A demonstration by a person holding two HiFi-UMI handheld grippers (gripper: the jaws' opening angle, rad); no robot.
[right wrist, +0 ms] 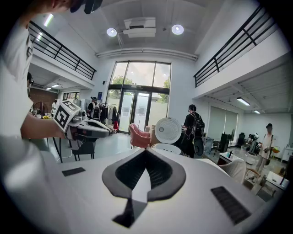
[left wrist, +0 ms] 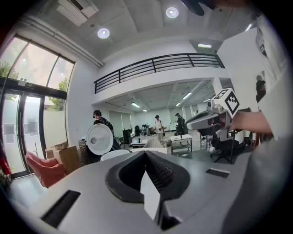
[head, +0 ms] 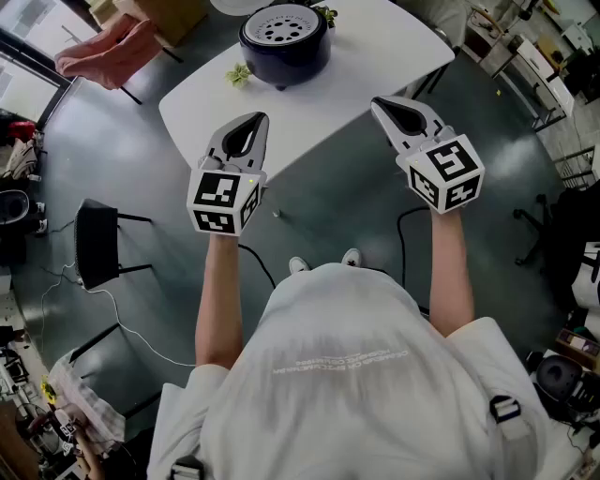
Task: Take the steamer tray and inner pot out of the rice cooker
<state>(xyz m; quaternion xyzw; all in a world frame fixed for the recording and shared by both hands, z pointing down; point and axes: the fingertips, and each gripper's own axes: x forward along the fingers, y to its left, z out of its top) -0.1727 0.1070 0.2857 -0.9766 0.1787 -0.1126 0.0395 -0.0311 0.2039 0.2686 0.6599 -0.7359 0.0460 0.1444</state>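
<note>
A dark blue rice cooker (head: 284, 37) stands on the white table (head: 375, 66), and a white perforated steamer tray (head: 281, 26) shows in its top. Its round white lid (left wrist: 99, 139) stands raised in the left gripper view, and the same lid (right wrist: 167, 130) shows in the right gripper view. My left gripper (head: 257, 120) is shut and empty, held in the air before the table's near edge. My right gripper (head: 378, 104) is also shut and empty, level with it on the right. Both are well short of the cooker. The inner pot is hidden.
A small green plant (head: 238, 74) lies on the table by the cooker. A black chair (head: 96, 242) and cables are on the floor at left, a pink chair (head: 108, 49) at upper left. Several people stand far back in the hall (left wrist: 158, 125).
</note>
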